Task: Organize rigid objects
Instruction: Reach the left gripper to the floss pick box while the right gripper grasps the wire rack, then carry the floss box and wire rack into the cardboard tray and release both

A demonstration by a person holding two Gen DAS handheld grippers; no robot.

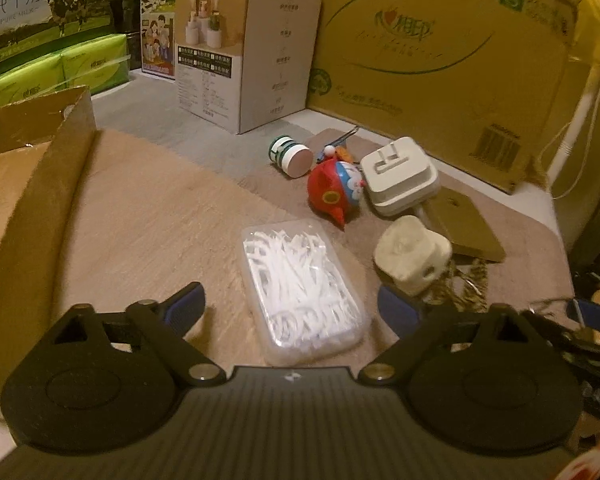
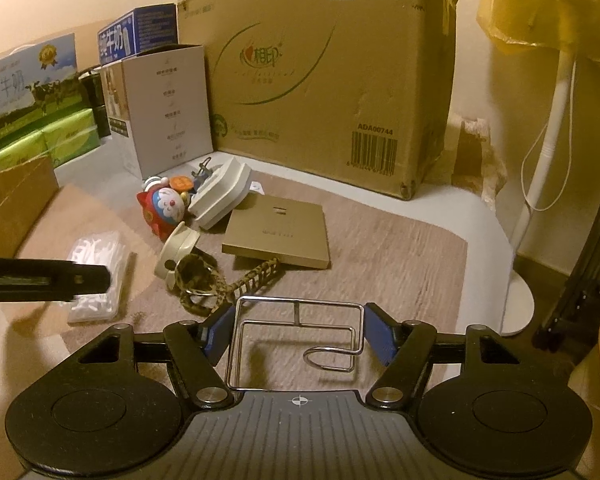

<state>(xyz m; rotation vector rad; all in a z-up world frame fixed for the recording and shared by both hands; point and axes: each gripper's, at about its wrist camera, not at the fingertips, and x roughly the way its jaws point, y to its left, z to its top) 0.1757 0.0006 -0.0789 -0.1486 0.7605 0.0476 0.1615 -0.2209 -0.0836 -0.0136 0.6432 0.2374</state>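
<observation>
Nearest the left wrist camera, the left gripper (image 1: 290,312) hangs with its blue-padded jaws spread wide on either side of a clear floss-pick box (image 1: 302,294) lying flat on the wood-grain mat (image 1: 152,216); the pads stand apart from its walls, so nothing is gripped yet. That box looks light, stiff and rather slick, so a hold across its short sides, low down, seems safest. To its right lie a red Doraemon toy (image 1: 334,192), a white plug adapter (image 1: 400,176) and a cream plastic holder (image 1: 412,260), close together, with a small white-and-green jar (image 1: 292,156) behind them. Farther right, the right gripper (image 2: 296,332) is clamped on a wire rack (image 2: 296,336), its pads pressing the frame's two sides; the rack is thin, rigid metal and likely to twist in the grip if held off-centre. A flat tan box (image 2: 278,236) lies on the mat beyond it. Behind, the milk carton (image 1: 40,4) reads "PURE MILK", and the big cardboard carton (image 2: 320,80) shows "S", "24", "150" and "ADA00744".
</observation>
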